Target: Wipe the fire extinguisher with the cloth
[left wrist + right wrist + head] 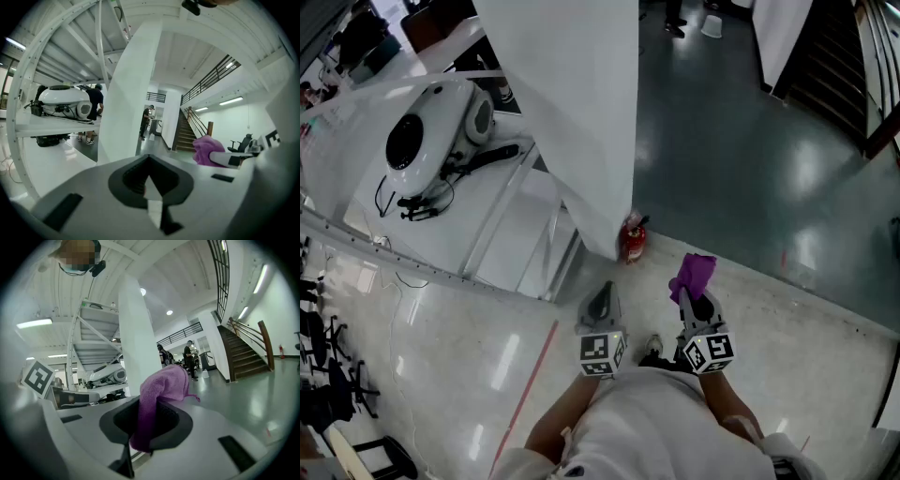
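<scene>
A small red fire extinguisher (633, 239) stands on the floor at the foot of a white pillar (572, 112), a short way ahead of both grippers. My right gripper (697, 298) is shut on a purple cloth (692, 275), which sticks out of its jaws; in the right gripper view the cloth (159, 394) is pinched between the jaws and flops forward. My left gripper (602, 302) is shut with nothing in it, its jaws meeting in the left gripper view (149, 180). The extinguisher is not visible in either gripper view.
A white frame rack (441, 234) carrying a white rounded machine (431, 131) stands to the left. A staircase (839, 56) rises at the far right. Dark green floor (741, 159) spreads ahead; pale floor with a red line (530, 384) lies underfoot. People stand far off.
</scene>
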The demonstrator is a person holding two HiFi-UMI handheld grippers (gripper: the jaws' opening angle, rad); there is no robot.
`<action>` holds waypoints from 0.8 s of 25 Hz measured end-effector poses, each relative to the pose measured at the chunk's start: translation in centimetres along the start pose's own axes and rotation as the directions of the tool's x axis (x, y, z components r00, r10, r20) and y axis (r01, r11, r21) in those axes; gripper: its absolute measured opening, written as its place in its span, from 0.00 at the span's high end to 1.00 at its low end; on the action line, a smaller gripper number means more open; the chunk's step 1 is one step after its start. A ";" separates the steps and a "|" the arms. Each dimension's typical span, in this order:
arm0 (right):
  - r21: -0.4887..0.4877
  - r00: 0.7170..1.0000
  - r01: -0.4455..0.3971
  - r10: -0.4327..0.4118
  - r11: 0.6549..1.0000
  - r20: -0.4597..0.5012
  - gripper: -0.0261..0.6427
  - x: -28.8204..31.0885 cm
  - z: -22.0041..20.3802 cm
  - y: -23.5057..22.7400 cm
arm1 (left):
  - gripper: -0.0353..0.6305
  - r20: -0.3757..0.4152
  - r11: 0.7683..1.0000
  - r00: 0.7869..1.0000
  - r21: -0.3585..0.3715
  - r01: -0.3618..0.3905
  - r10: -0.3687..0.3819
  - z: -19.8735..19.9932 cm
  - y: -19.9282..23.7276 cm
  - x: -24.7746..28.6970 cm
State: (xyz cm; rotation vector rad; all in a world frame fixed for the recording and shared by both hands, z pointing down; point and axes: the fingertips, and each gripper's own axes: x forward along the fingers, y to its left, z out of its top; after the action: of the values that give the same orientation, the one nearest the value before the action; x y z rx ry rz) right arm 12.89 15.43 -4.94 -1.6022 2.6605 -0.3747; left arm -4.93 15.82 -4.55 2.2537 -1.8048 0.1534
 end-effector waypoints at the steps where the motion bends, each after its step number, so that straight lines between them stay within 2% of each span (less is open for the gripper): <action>1: 0.000 1.000 0.000 0.000 1.000 -0.010 0.87 -0.3 -0.2 0.1 | 0.94 -0.008 1.000 1.000 -0.004 0.002 -0.002 -0.4 -0.2 -0.3; 5: -0.006 0.999 0.001 -0.001 1.000 -0.037 0.87 -1.1 -1.0 0.6 | 0.94 -0.037 1.000 0.999 -0.021 0.015 -0.015 -1.6 -0.6 -1.2; 13: 0.030 0.999 0.041 -0.041 0.999 -0.013 0.87 -0.5 -1.0 0.7 | 0.94 -0.034 1.000 0.999 -0.023 0.008 -0.009 -1.4 1.5 -1.0; 20: -0.009 0.999 0.032 -0.033 0.999 -0.016 0.87 1.4 -1.6 0.4 | 0.94 -0.024 0.999 0.998 0.006 0.052 -0.052 -0.3 2.5 1.2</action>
State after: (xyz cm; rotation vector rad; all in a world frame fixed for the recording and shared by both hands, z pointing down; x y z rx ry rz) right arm 11.61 14.69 -3.34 -1.6537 2.6542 -0.3792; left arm -7.01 14.26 -3.64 2.2909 -1.7341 0.1762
